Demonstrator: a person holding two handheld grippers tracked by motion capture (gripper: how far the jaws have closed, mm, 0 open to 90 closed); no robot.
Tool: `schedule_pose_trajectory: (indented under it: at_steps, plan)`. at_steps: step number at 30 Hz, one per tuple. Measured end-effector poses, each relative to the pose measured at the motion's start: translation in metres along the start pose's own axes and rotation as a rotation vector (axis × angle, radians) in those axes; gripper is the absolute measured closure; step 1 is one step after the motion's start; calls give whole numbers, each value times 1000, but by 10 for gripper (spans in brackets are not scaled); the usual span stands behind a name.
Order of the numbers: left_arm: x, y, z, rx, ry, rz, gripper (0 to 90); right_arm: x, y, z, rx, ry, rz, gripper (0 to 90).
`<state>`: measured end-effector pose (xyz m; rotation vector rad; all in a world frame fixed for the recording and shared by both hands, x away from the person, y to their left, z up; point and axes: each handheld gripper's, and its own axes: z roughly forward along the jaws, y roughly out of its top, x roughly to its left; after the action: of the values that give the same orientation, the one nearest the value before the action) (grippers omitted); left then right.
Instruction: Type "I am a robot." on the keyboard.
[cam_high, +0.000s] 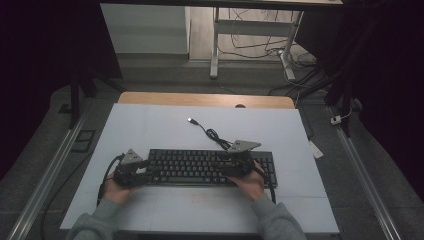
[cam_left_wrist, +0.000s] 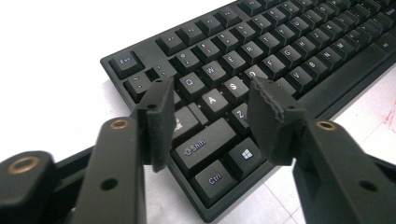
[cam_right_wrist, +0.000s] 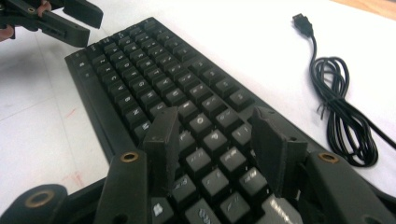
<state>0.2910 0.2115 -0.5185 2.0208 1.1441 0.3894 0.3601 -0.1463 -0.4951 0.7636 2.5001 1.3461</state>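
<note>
The black full-size plastic keyboard (cam_high: 210, 167) lies flat on the white table (cam_high: 150, 125), nearer its near edge, its black USB cable (cam_high: 212, 134) unplugged and loosely coiled just behind it. Judged from this, the work has hardly begun: neither end is lifted or gripped. The left gripper (cam_left_wrist: 210, 114) hovers over the keyboard's left end above the Shift and A keys, jaws parted wide, holding nothing. The right gripper (cam_right_wrist: 212, 142) hangs low over the right-hand keys, jaws likewise spread and empty. Both hands come in from the near edge, angled inward.
</note>
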Motion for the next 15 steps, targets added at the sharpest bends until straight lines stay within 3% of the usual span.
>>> schedule_pose_trajectory:
  at_steps: [15]
  plan:
    - [1, 0, 0, 8, -2, -15, 402, -5, -11, -16, -13, -12, 1, 481]
